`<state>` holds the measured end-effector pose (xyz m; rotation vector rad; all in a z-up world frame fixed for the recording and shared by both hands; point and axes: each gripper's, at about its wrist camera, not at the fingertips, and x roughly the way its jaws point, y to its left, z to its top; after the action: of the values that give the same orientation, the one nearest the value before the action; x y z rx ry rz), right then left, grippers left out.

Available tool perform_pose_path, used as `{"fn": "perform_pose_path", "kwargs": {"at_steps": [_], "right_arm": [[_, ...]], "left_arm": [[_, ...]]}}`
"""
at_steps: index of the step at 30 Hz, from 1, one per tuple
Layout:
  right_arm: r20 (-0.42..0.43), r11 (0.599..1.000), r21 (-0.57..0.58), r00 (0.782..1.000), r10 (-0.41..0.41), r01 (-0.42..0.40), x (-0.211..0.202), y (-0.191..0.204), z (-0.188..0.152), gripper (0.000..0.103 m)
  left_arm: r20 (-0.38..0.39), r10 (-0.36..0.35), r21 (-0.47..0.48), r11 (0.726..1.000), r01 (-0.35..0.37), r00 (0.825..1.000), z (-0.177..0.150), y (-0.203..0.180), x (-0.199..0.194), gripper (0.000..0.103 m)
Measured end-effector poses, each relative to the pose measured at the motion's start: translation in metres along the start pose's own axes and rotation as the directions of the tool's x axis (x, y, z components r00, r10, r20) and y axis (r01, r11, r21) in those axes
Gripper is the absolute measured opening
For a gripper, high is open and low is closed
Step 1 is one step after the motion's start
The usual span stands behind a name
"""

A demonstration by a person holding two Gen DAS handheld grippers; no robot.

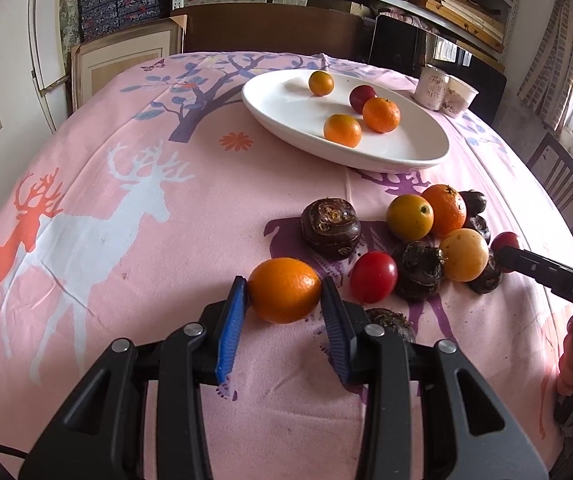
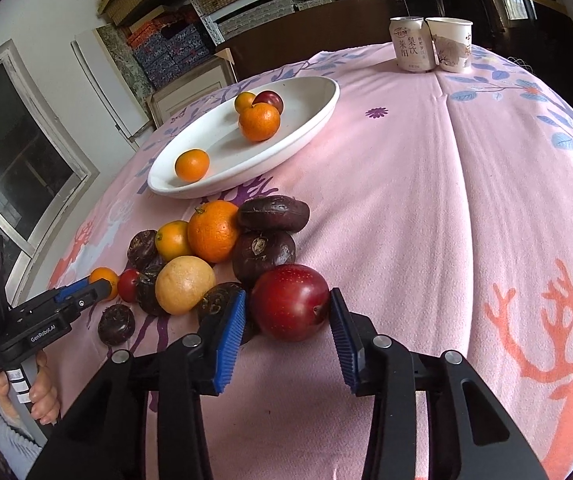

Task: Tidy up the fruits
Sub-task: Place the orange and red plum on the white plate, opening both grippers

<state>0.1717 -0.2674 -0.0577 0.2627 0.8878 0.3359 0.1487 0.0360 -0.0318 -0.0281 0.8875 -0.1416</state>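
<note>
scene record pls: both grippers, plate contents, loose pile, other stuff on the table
left gripper: shut on orange
right gripper: shut on red plum
white plate: three orange fruits, one dark red fruit
loose pile: citrus, red fruits, dark brown water chestnuts on pink tablecloth
table's far edge: can, paper cup

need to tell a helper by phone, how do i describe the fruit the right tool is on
Start at the white oval plate, then come down to the fruit pile nearest you. The round dark red plum sits between the right tool's blue pads, bigger than the small red one.
</note>
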Motion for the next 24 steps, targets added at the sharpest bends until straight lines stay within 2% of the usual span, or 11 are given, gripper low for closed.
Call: {"fn": "perform_pose_path", "kwargs": {"at_steps": [5, 10, 17, 21, 24], "right_arm": [[0.014, 1.0, 0.005, 1.0, 0.003, -0.003, -0.003, -0.001, 0.001, 0.039], [0.101, 1.0, 0.018, 0.995, -0.005, 0.003, -0.019, -0.003, 0.007, 0.039], [0.153, 0.999, 0.034, 0.988, 0.024, -0.03, -0.026, 0.007, 0.061, 0.039], [0.141, 1.0, -0.008, 0.99, 0.021, -0.02, -0.003, 0.027, 0.088, 0.039], [0.117, 0.999, -0.034, 0.993, 0.017, -0.013, 0.022, 0.038, 0.102, 0.039]], "left_arm": [[0.002, -0.016, -0.02, 1.0, 0.016, 1.0, 0.001, 0.002, 0.0, 0.037], [0.058, -0.012, -0.024, 1.0, 0.014, 0.998, 0.013, 0.002, -0.009, 0.037], [0.135, 0.027, 0.021, 0.999, -0.03, 0.991, 0.088, -0.018, -0.014, 0.037], [0.146, 0.027, 0.012, 1.0, -0.029, 0.989, 0.121, -0.029, 0.006, 0.037], [0.124, 0.03, 0.003, 1.0, -0.031, 0.992, 0.137, -0.032, 0.032, 0.037]]}}
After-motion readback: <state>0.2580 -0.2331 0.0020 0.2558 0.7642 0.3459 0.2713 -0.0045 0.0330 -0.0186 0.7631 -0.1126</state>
